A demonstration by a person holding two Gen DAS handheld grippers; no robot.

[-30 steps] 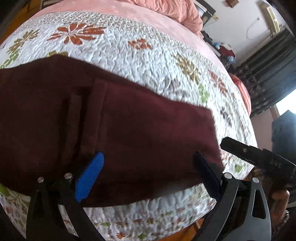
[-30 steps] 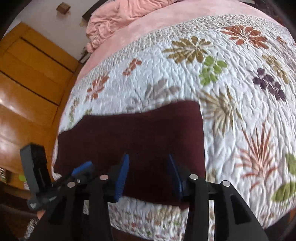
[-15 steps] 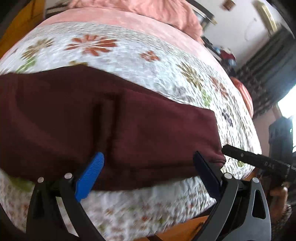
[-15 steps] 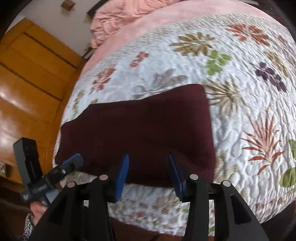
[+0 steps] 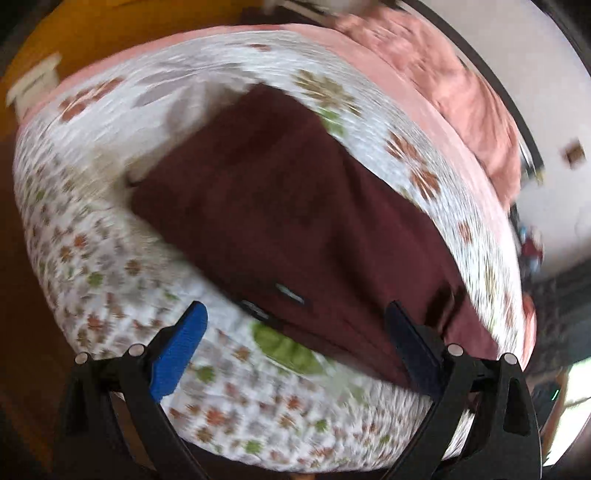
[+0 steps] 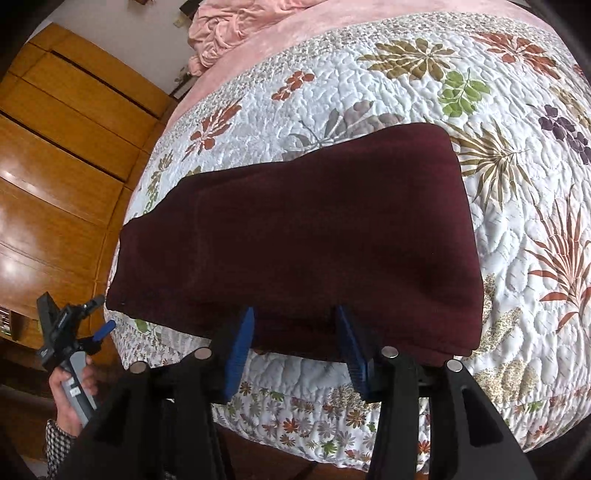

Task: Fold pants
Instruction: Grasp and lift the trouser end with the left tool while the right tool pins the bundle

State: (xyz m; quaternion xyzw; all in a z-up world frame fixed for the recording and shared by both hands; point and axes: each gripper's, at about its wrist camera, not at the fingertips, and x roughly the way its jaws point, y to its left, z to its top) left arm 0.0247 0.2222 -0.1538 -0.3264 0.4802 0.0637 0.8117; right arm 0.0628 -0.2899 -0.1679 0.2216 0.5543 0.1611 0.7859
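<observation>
The dark maroon pants (image 6: 295, 236) lie folded flat in a broad band across the near part of the floral quilt (image 6: 406, 85). They also show in the blurred left wrist view (image 5: 295, 221), running diagonally. My right gripper (image 6: 295, 328) is open and empty, its blue pads at the pants' near edge without touching. My left gripper (image 5: 295, 328) is open and empty, off the left end of the pants by the bed's corner. It also shows in the right wrist view (image 6: 74, 325), held in a hand at the lower left.
The quilt covers a bed with a pink sheet and a bunched pink blanket (image 6: 236, 26) at the far end. A wooden wardrobe (image 6: 55, 155) stands to the left of the bed. The quilt's front edge hangs down below the grippers.
My left gripper has swung quickly out to the left end of the pants and turned, blurring its view. My right gripper has drawn back a little from the pants. The pants lie still.
</observation>
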